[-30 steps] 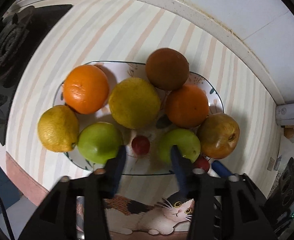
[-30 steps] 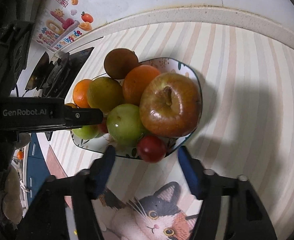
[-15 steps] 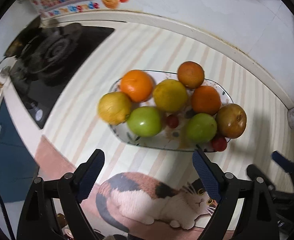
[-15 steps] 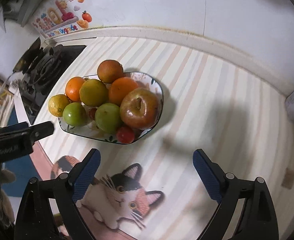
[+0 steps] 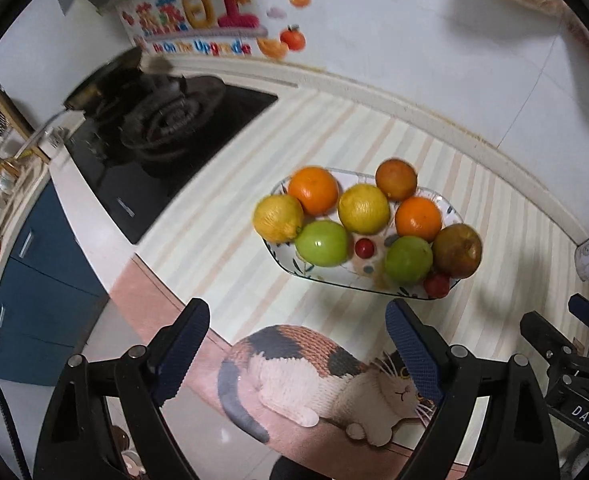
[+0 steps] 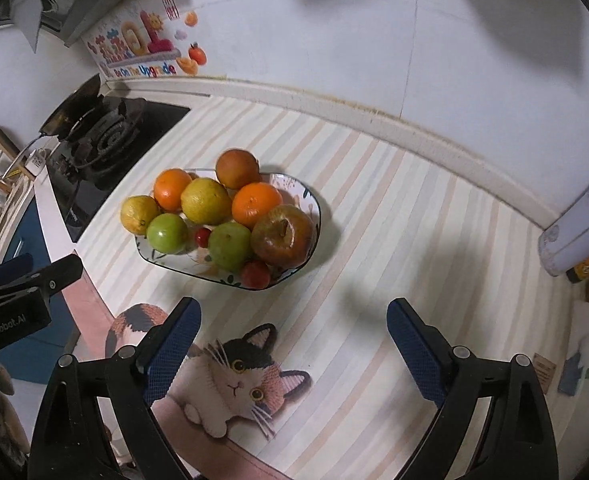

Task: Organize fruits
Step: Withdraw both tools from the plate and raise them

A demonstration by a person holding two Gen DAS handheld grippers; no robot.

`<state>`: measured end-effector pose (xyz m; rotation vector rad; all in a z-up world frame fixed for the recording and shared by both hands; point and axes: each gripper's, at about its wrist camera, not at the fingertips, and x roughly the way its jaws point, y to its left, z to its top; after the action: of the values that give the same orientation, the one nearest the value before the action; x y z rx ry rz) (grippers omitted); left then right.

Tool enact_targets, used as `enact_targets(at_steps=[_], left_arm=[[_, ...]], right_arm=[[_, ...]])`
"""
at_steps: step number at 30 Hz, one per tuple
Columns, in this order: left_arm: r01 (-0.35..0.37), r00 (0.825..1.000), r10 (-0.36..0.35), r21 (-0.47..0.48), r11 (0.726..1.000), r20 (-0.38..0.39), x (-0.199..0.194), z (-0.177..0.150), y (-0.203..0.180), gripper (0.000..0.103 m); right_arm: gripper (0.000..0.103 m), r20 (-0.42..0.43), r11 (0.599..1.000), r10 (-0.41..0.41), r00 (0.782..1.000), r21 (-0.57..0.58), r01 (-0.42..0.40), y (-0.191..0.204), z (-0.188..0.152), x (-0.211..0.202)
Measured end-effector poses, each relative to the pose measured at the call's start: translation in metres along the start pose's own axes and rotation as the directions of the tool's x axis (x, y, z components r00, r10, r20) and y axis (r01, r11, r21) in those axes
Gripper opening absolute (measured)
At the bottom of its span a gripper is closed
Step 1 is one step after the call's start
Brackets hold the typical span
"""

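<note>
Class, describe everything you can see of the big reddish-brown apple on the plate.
The big reddish-brown apple is the largest fruit, glossy, mottled red and brown with yellowish patches. It lies tilted, its stem hollow and short brown stem turned toward the right wrist camera. It sits at the right end of the patterned plate, against an orange, a green apple and a small red fruit. No gripper touches it.
</note>
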<state>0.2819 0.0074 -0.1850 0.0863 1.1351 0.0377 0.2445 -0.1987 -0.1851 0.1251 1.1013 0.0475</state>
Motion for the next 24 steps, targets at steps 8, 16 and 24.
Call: enact_targets(at_steps=[8, 16, 24], left_arm=[[0.049, 0.993, -0.05, 0.009, 0.999, 0.109, -0.063, -0.021, 0.014, 0.09], [0.089, 0.977, -0.094, 0.034, 0.995, 0.193, -0.133, -0.056, 0.025, 0.09], [0.082, 0.964, -0.088, 0.035, 0.996, 0.25, -0.185, -0.087, 0.026, 0.09]], right_arm=[[0.096, 0.089, 1.0, -0.022, 0.996, 0.007, 0.022, 0.015, -0.024, -0.079], [0.096, 0.181, 1.0, -0.023, 0.983, 0.007, 0.022, 0.027, -0.059, -0.163], [0.096, 0.228, 1.0, 0.009, 0.974, -0.021, -0.005, 0.025, -0.08, -0.217]])
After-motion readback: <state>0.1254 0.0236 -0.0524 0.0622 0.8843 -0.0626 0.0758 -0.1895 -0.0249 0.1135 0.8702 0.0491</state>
